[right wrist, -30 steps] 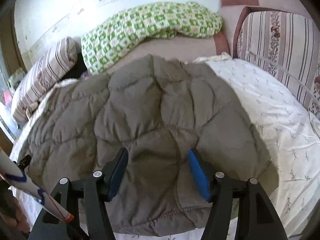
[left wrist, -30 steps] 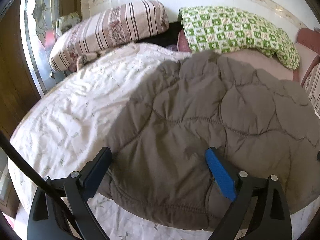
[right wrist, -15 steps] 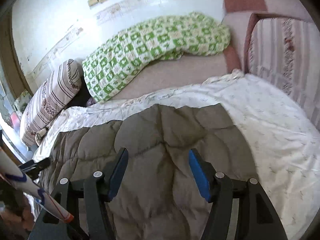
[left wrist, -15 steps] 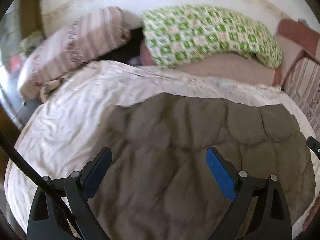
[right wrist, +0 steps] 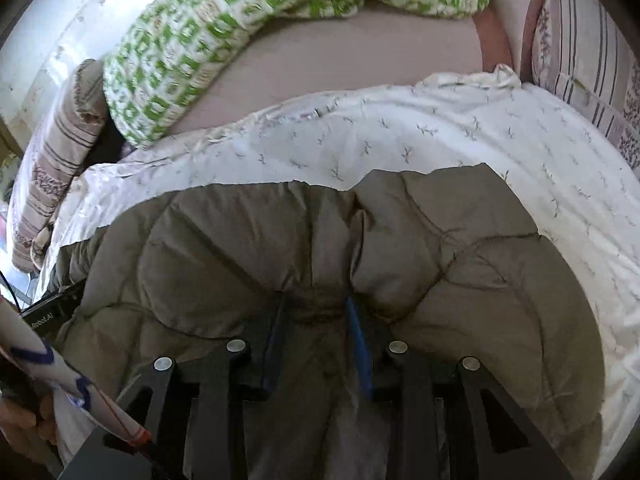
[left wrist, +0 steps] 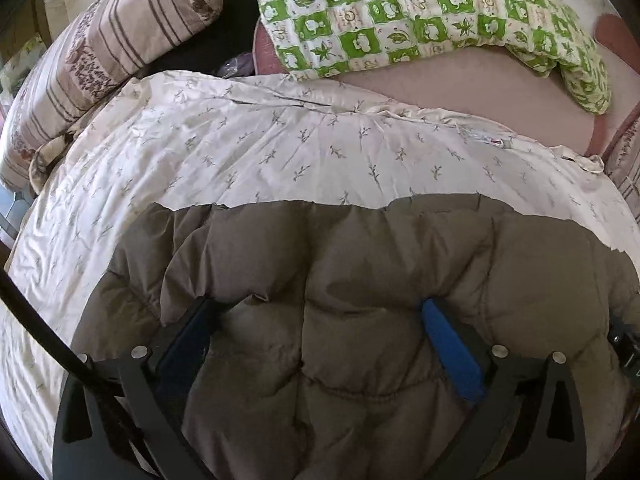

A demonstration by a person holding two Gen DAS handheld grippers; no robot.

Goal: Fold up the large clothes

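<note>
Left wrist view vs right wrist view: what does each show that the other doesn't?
Left wrist only: the left gripper wide open with brown quilted jacket bulging between its fingers, and a black cable.

Right wrist only: the right gripper, jaws just closing, pinching a jacket fold, and a second striped cushion.

Both: the jacket on the white sheet, the green checked blanket, the far striped pillow.

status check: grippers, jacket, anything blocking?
Left gripper wide open around jacket. Right gripper just closing, pinching a jacket fold. Bedsheet beyond, nothing blocking.
</note>
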